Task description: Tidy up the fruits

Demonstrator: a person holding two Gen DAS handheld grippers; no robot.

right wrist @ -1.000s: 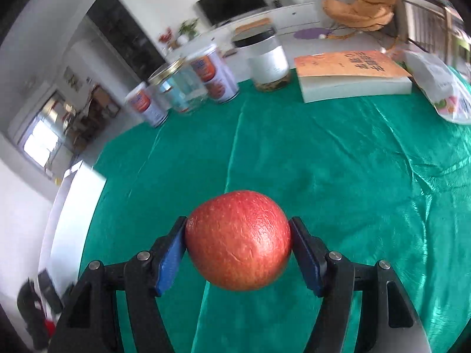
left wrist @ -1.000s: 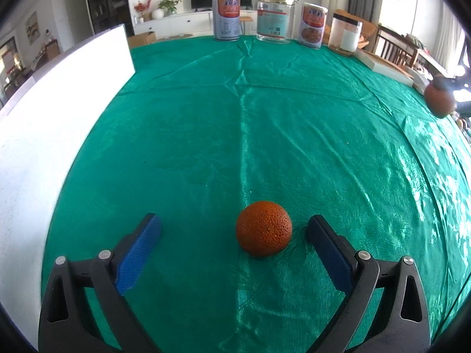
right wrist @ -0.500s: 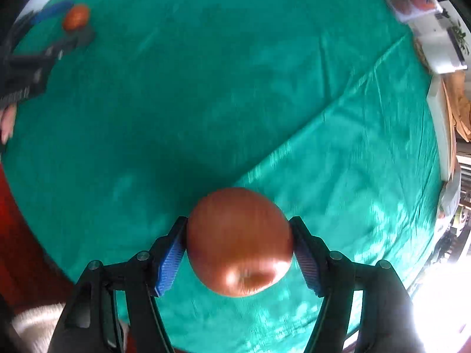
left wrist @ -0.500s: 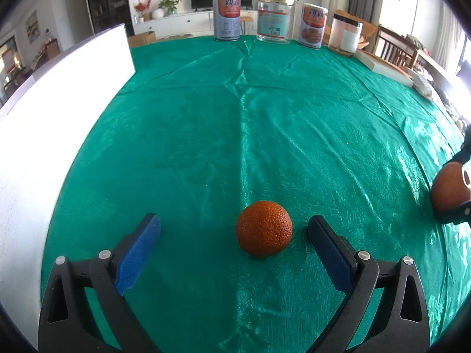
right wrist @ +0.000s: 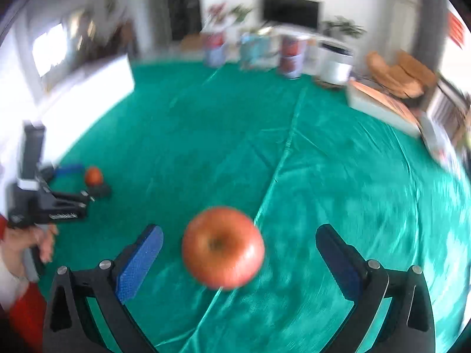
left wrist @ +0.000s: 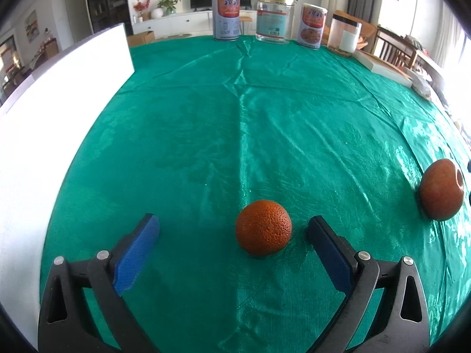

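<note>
A rough-skinned orange (left wrist: 263, 228) rests on the green tablecloth (left wrist: 235, 117) between the blue pads of my left gripper (left wrist: 232, 235), nearer the right pad and touching neither; that gripper is open. In the blurred right wrist view my right gripper (right wrist: 238, 253) has its jaws opening wide, and a red apple (right wrist: 222, 242) sits between them with a gap on both sides. The left wrist view has the same apple (left wrist: 440, 189) lying on the cloth at the far right, off to the right of the orange. The left gripper (right wrist: 85, 179) and orange (right wrist: 93, 175) also appear at the left of the right wrist view.
A white board (left wrist: 59, 103) stands along the table's left side. Tins and jars (left wrist: 225, 17) line the far edge, with a book (left wrist: 382, 67) at the back right. A person's hand (right wrist: 44, 241) holds the left gripper's handle.
The right gripper swept down and across with the apple, then let go: its jaws went from shut on the apple to wide apart. The left gripper and orange stayed put.
</note>
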